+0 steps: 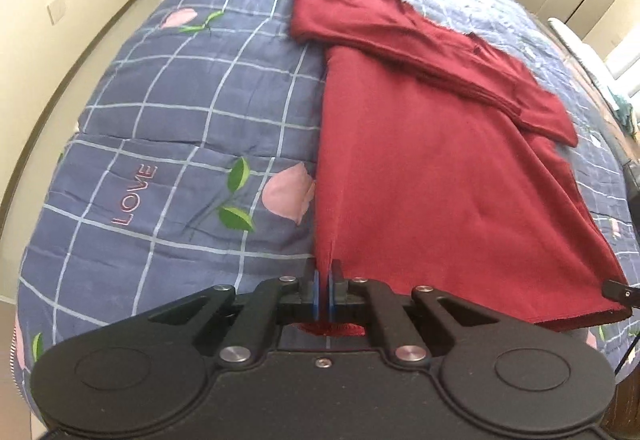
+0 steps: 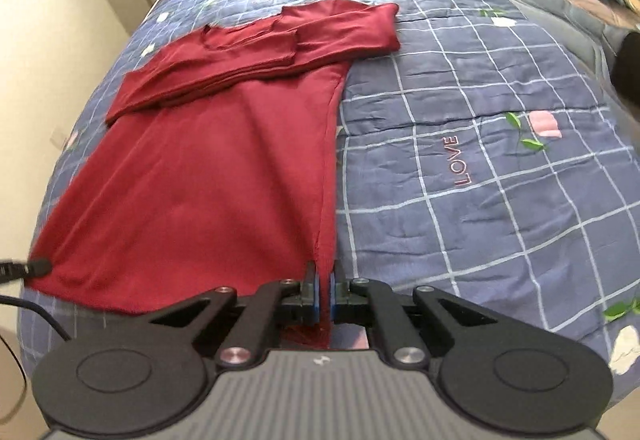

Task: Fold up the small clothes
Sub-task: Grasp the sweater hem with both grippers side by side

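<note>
Dark red shirt (image 1: pixel 420 168) spread on the bed quilt (image 1: pixel 180 120), sleeves folded across its upper part, left tongs (image 1: pixel 324 280) clamped on one bottom hem corner, right tongs (image 2: pixel 324 280) clamped on the other corner, hem lifted

A dark red shirt (image 1: pixel 432 168) of soft matt knit cloth is seen on a quilted, slightly creased cotton-like bedspread (image 1: pixel 168 128). The left claw (image 1: pixel 324 280) is made of matt black plastic with shiny metal rivets.

Dark red top (image 1: pixel 420 168), blue quilt (image 1: pixel 180 100) w/ white grid, pink petals, green leaves
</note>
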Demonstrator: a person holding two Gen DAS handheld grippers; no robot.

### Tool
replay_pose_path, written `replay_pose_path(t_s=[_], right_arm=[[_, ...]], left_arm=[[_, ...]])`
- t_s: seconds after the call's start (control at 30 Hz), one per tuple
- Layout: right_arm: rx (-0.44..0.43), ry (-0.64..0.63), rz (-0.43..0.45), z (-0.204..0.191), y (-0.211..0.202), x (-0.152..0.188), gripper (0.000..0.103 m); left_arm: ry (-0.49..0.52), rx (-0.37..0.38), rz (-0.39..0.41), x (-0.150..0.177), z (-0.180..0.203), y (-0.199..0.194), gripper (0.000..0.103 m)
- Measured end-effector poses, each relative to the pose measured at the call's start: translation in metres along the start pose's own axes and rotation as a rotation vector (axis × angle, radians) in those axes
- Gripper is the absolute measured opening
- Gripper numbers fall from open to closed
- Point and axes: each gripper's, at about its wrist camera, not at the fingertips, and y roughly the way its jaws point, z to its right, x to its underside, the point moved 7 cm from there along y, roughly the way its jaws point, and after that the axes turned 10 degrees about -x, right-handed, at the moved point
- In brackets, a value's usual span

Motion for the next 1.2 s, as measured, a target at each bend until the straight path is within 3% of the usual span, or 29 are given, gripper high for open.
replay_pose_path(t_s=[0.27,0.53,0.63,0.67,0.7,0.77,0.83,0.9,0.93,1.07,1.2], right_arm=[[0.013,-0.046,-0.050,-0.003,-0.006,0.019,0.004],[-0.003,0.030,-0.071,0.011,0.002,0.037,0.006],[0.005,0.001,-0.068,0.010,0.002,0.036,0.015],[0.015,-0.008,-0.067,0.010,0.001,0.036,0.024],[0.022,-0.020,-0.064,0.010,-0.001,0.036,0.041],[0.037,-0.057,-0.050,0.007,-0.005,0.036,0.063],[0.062,-0.128,-0.032,0.001,-0.010,0.036,0.073],[0.081,-0.215,-0.015,-0.006,-0.014,0.038,0.089],[0.086,-0.263,-0.005,-0.012,-0.015,0.039,0.091],[0.100,-0.490,-0.010,-0.036,-0.010,0.049,0.096],[0.120,-0.683,-0.064,-0.053,0.007,0.065,0.096]], left_arm=[[-0.002,0.021,-0.014,0.014,0.004,-0.010,0.003],[-0.027,0.029,-0.067,0.037,-0.002,-0.014,0.003],[-0.051,0.028,-0.065,0.039,-0.005,-0.010,0.005],[-0.055,0.024,-0.065,0.038,-0.005,-0.009,0.007],[-0.053,0.013,-0.065,0.037,-0.006,-0.008,0.011],[-0.044,-0.006,-0.065,0.037,-0.006,-0.008,0.018],[-0.041,-0.018,-0.063,0.037,-0.008,-0.009,0.033],[-0.035,-0.036,-0.056,0.037,-0.010,-0.012,0.058],[-0.029,-0.052,-0.048,0.038,-0.011,-0.013,0.069],[0.009,-0.106,-0.017,0.040,-0.011,-0.019,0.091],[0.104,-0.144,0.041,0.042,-0.003,-0.025,0.100]])
